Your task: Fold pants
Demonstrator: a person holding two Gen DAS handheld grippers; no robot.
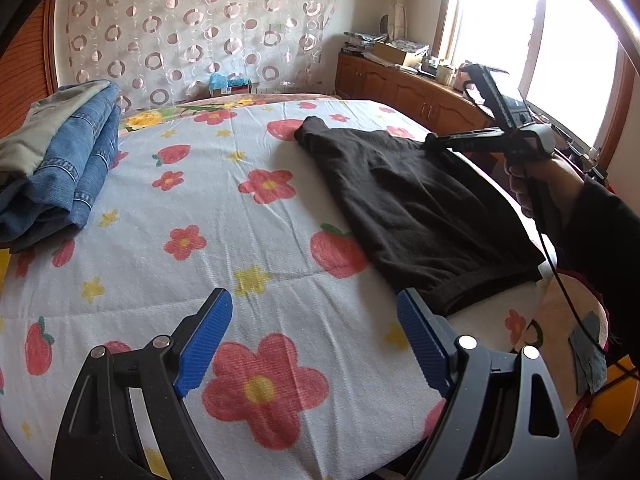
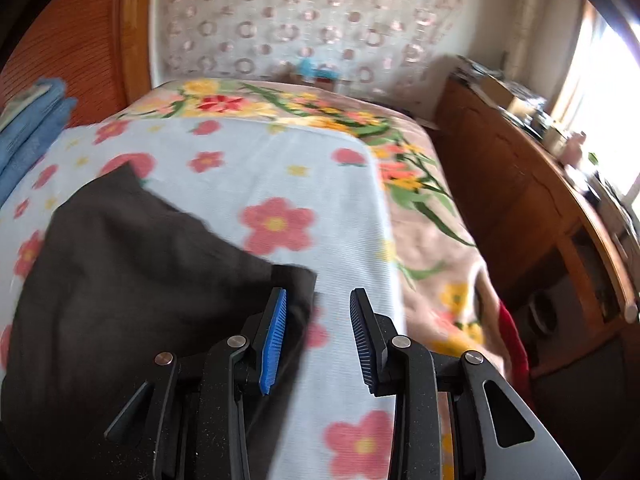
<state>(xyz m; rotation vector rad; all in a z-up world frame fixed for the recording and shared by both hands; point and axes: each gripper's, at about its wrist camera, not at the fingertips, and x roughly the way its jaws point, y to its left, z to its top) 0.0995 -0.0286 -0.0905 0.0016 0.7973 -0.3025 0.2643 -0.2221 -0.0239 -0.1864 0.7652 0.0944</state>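
Dark brown pants [image 1: 416, 204] lie folded flat on the flowered bed cover [image 1: 224, 216], toward the bed's right side. My left gripper [image 1: 316, 340] is open and empty, low over the cover, just left of the pants' waistband [image 1: 472, 284]. My right gripper [image 1: 430, 140] hovers at the far right corner of the pants. In the right wrist view it [image 2: 318, 328] is open, its left pad [image 2: 274, 340] over the corner of the pants [image 2: 132, 264], holding nothing.
Folded blue jeans and a grey garment [image 1: 60, 160] are stacked at the bed's far left. A wooden cabinet [image 1: 408, 88] with clutter runs along the right wall under a bright window. The bed's right edge [image 2: 452, 264] drops off beside my right gripper.
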